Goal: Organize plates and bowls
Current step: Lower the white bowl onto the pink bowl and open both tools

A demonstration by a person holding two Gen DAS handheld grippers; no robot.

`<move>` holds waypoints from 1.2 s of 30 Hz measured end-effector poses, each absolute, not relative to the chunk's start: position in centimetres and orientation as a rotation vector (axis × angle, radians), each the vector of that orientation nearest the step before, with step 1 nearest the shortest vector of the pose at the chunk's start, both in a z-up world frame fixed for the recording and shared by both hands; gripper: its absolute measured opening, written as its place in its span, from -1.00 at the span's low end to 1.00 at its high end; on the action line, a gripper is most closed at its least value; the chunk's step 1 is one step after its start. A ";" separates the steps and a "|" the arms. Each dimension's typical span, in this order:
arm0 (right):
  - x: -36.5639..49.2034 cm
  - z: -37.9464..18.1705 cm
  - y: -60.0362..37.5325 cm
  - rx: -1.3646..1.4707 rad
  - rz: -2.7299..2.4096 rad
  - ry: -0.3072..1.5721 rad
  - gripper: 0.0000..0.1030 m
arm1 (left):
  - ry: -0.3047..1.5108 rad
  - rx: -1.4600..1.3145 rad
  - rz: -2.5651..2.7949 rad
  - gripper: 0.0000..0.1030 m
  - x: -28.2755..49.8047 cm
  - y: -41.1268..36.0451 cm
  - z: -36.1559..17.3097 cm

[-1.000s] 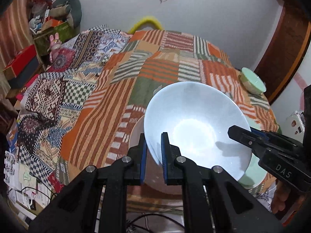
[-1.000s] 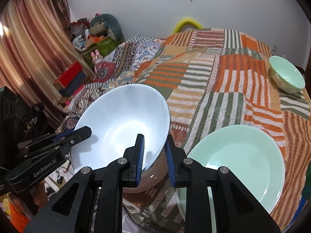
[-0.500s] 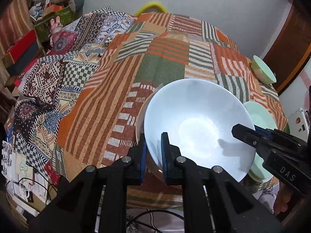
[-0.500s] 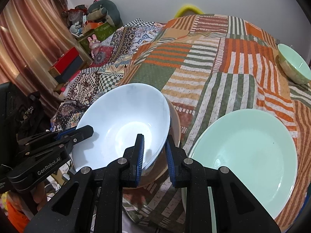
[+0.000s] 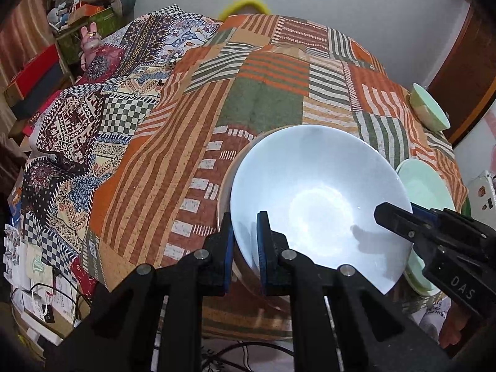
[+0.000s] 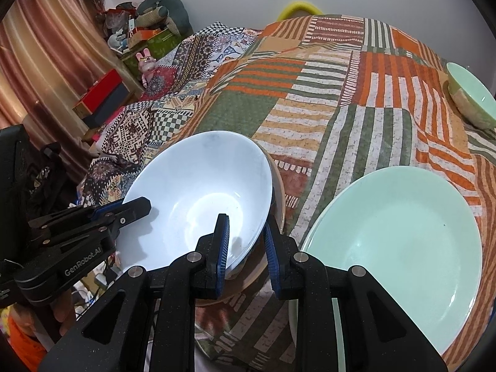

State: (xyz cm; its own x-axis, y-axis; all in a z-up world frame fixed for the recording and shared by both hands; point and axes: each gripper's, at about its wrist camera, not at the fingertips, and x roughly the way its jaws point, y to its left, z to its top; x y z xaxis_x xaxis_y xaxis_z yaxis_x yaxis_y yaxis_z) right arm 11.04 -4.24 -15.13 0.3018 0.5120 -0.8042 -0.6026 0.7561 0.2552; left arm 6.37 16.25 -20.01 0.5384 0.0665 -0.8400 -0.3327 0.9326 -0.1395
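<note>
A large white bowl is held at the near edge of a bed covered by a patchwork quilt, gripped on opposite sides of its rim by both tools. The left gripper has its fingers pressed onto the bowl's near-left rim, pinching it. The right gripper now has its fingers spread a little around the opposite rim, wider than a moment ago, so it looks to be letting go. The bowl has come down from a raised tilt and now sits low inside a tan bowl beneath it, whose rim shows just behind the white one. That suggests the nesting step is nearly complete. Just right of the white bowl lies a pale green plate. Far beyond the plate, near the bed's far right edge, sits a small green bowl, probably still to be gathered.
</note>
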 end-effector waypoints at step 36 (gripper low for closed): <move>9.1 -13.8 -3.1 -0.359 0.671 0.861 -0.48 | 0.969 -0.147 0.307 -0.78 6.5 14.6 -19.9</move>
State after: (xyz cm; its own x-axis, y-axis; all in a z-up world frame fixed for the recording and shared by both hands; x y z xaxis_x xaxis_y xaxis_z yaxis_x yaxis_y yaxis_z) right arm 9.15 -3.07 -13.80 0.4674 0.3944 -0.7912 -0.6707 0.7412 -0.0268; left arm 6.47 14.59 -19.87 0.5272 0.1907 -0.8281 -0.3210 0.9470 0.0137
